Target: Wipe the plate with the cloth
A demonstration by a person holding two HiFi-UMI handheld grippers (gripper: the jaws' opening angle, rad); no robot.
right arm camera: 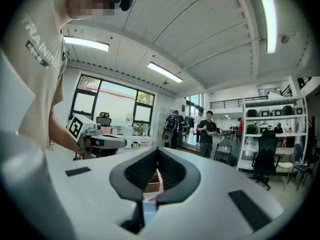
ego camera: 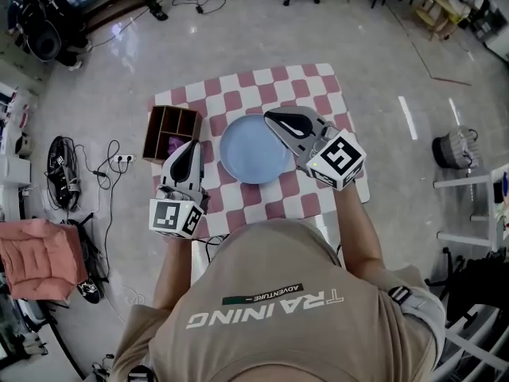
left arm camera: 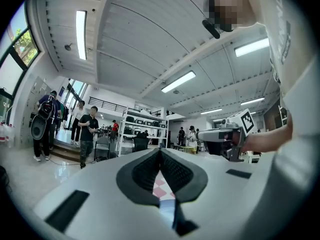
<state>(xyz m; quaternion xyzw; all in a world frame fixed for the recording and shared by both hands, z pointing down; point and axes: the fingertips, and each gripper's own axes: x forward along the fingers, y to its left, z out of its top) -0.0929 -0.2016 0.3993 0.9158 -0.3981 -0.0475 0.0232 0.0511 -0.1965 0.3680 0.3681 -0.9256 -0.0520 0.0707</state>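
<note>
The blue plate [ego camera: 253,151] lies flat in the middle of the surface [ego camera: 318,82], which is covered with a red and white checked tablecloth. At the left edge stands a brown wooden box [ego camera: 169,132] with several compartments. In one of its near compartments lies a small purple-pink thing [ego camera: 173,143]. It may be the wiping cloth, but it is too small to tell for sure.

The right claw [ego camera: 270,116] hangs above the far right part of the plate's rim and its tip points toward the far left corner. Its jaws are pressed together and nothing is between them. The left claw [ego camera: 193,145] is near the left edge, with its jaws also together and empty. Its tip points away from the person and ends just beside the near right corner of the box.

So no claw holds a cloth, and none lies on the plate. This fits a cloth not yet taken up, and also one already put back after wiping. If the purple-pink thing is the cloth, I judge the left claw much the nearer. The thing lies just ahead of its tip and a little to the left, while the right claw would have to cross the whole plate.
</note>
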